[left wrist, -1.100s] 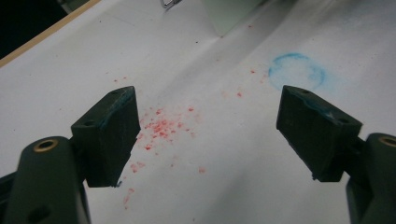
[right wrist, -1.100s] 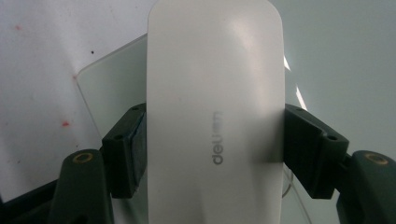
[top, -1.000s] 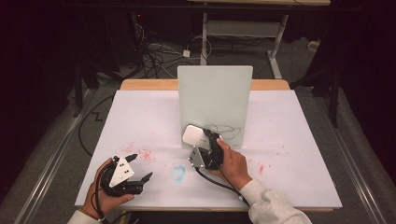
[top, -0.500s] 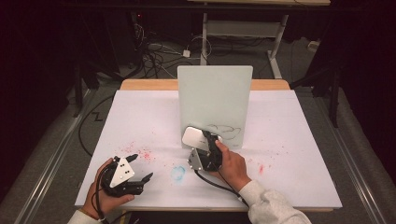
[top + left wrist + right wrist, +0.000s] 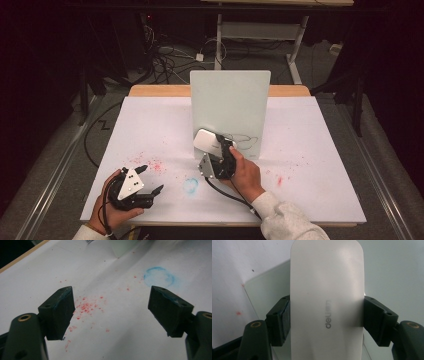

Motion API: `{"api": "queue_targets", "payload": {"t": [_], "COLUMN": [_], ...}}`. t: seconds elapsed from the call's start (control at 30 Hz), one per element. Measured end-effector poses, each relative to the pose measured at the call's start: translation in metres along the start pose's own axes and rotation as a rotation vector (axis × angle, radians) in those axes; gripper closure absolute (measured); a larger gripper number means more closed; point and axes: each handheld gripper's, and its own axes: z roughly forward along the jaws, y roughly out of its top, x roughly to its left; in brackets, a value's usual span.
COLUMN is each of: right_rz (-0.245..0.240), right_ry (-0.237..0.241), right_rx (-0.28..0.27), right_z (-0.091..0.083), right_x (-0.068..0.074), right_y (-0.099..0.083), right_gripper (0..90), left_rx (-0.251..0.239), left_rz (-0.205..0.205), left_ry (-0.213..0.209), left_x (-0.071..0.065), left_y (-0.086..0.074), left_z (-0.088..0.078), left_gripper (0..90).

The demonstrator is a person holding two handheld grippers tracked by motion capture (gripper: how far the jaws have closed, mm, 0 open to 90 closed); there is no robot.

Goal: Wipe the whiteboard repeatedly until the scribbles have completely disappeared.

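two grippers: your right gripper (image 5: 216, 150) carries the work; your left gripper (image 5: 150, 180) rests near the table's front edge.
right jaws: clamped on the white eraser (image 5: 327, 300), one pad on each long side.
eraser place: held up against the lower left part of the upright whiteboard (image 5: 230, 105), just beside the dark scribble (image 5: 245, 140).
long axis: it runs straight out from your jaws toward the board, so the eraser's far end leads.
key relation: the scribble lies to the right of the eraser in the high view, so i judge your next wipe goes sideways along the board face.
left jaws: wide apart, nothing between them, pointed over the red specks (image 5: 86, 306) and the blue ring (image 5: 159, 277) on the table (image 5: 320, 165).
nearer hand: your right hand, already at the board.
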Motion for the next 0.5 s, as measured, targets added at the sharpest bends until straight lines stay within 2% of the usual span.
{"api": "queue_targets", "payload": {"t": [0.23, 0.3, 0.37, 0.5], "right_rz": [0.014, 0.013, 0.034, 0.032], "right_ry": [-0.014, -0.016, -0.018, -0.030], "right_rx": [0.042, 0.050, 0.065, 0.081], "right_z": [-0.010, -0.012, -0.015, -0.018], "right_x": [-0.011, -0.016, -0.019, -0.021], "right_y": [-0.035, -0.043, -0.050, -0.065], "right_gripper": [31.0, 31.0, 31.0, 31.1], "left_rx": [-0.002, -0.002, -0.002, -0.002], "left_rz": [0.006, 0.005, 0.005, 0.009], "left_ry": [0.004, 0.005, 0.006, 0.005], "left_x": [-0.002, -0.002, -0.001, -0.002], "left_y": [0.001, 0.001, 0.001, 0.001], "left_z": [-0.001, -0.001, -0.001, -0.001], "left_gripper": [20.5, 20.5, 20.5, 20.5]}}
